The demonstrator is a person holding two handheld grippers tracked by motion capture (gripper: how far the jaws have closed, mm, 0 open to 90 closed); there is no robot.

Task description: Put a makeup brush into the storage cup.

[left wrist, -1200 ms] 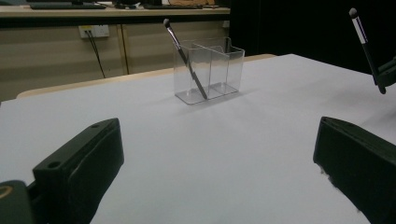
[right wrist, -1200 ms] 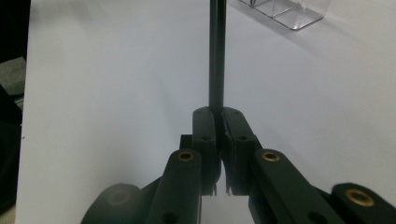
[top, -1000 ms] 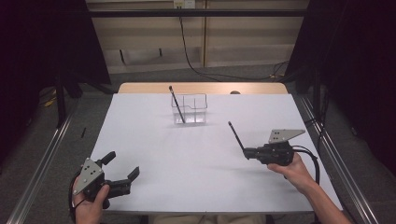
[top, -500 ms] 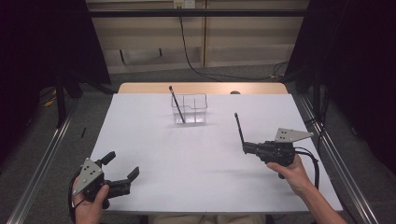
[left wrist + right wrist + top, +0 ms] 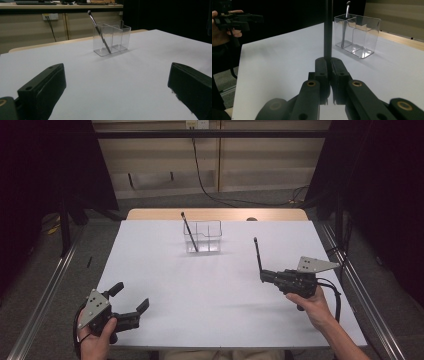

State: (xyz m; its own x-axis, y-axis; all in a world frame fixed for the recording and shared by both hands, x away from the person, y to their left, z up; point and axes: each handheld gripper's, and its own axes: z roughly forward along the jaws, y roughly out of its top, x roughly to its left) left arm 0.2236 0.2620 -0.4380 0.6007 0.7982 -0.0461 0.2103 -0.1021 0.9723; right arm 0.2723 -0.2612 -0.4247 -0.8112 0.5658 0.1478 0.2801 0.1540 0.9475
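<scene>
High view
Right gripper [image 5: 262, 276]: its jaws are clamping the lower end of a thin black brush [image 5: 257, 254], which is standing up from the fingers and tilting slightly away from the person.
Left gripper [image 5: 131, 302]: its jaws are standing wide apart with nothing between them, hovering at the near left corner of the table [image 5: 210, 290].
Holder [image 5: 203, 236]: a clear divided box is sitting well beyond both sets of fingers, with a second brush [image 5: 189, 232] leaning in its left compartment.

Left gripper view
Fingers [image 5: 42, 87]: they are spreading to both edges, bare table lying between them.
Holder [image 5: 111, 37]: it is standing far ahead of the fingers, between them.

Right gripper view
Fingers [image 5: 323, 75]: they are pressing together on the brush [image 5: 327, 30], which is rising straight up from them.
Holder [image 5: 358, 35]: it is sitting ahead and to the right of the fingertips.
</scene>
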